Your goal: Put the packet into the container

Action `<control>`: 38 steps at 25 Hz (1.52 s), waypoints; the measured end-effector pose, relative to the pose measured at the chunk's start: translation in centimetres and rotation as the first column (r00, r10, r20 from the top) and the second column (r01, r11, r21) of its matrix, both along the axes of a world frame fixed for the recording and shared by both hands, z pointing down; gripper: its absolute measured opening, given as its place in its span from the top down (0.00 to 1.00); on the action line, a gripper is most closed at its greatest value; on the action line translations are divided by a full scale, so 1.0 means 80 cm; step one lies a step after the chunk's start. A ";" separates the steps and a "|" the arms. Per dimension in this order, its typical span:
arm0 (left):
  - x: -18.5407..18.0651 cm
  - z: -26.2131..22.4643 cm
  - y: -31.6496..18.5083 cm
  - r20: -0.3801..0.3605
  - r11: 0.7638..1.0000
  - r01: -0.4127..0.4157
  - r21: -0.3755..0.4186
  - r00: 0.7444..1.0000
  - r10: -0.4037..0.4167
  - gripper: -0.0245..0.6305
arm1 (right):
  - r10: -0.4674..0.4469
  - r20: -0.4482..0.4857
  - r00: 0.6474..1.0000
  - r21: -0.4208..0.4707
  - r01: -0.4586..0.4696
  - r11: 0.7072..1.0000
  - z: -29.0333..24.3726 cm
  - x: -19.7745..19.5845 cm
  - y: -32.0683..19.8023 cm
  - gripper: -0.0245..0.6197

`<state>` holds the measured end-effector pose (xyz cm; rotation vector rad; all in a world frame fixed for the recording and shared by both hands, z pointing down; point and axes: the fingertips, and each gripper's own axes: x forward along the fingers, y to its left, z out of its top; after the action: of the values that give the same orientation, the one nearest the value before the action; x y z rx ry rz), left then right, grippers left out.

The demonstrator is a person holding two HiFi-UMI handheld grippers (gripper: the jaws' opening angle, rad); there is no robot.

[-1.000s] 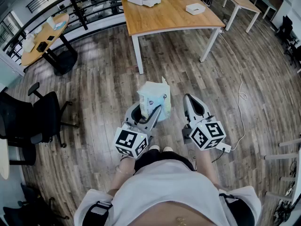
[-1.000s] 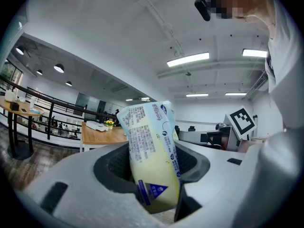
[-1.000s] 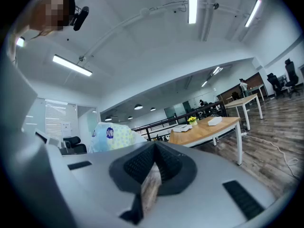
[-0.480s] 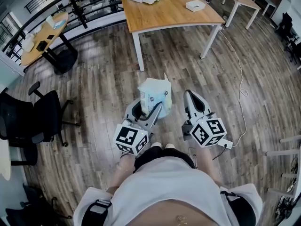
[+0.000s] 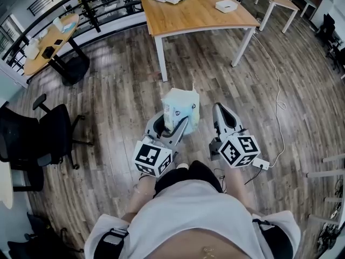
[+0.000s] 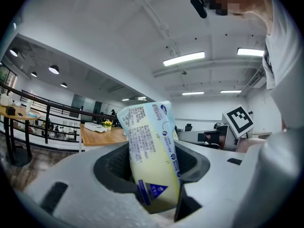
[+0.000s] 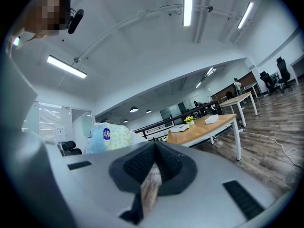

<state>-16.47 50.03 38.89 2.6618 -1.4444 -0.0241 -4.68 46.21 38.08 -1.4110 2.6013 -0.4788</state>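
Packet [image 5: 181, 106] stands clamped upright in left gripper [image 5: 171, 126]; right gripper [image 5: 221, 112] beside it is closed, empty.

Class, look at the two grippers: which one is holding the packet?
The left gripper, at the head view's left: its jaws grip the pale packet. The right gripper has its jaws shut with nothing between them.

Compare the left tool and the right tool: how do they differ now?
The left tool grips a pale packet; the right tool holds nothing. The left tool's jaws stand apart on the packet; the right tool's jaws are closed together. Both are grey and each carries a marker cube.
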 end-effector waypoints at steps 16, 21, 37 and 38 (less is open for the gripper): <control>0.003 0.011 -0.034 -0.001 0.998 -0.062 -0.024 0.998 0.062 0.64 | 0.096 0.000 0.995 -0.024 -0.096 0.995 0.012 0.018 -0.020 0.95; 0.008 0.008 -0.062 -0.023 0.997 -0.073 -0.025 0.997 0.072 0.64 | 0.122 0.001 0.992 0.002 -0.122 0.992 0.003 0.026 -0.050 0.95; 0.035 0.006 -0.208 -0.048 0.998 -0.043 -0.051 0.998 0.041 0.64 | 0.140 0.055 0.989 -0.001 -0.141 0.990 -0.008 0.063 -0.203 0.95; 0.037 0.004 -0.219 -0.048 0.998 -0.039 -0.052 0.998 0.037 0.64 | 0.144 0.058 0.988 -0.007 -0.144 0.990 -0.008 0.068 -0.214 0.95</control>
<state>-13.50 32.53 39.23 2.6277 -1.3613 -0.0442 0.75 29.06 37.43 -1.5480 2.4326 -0.4959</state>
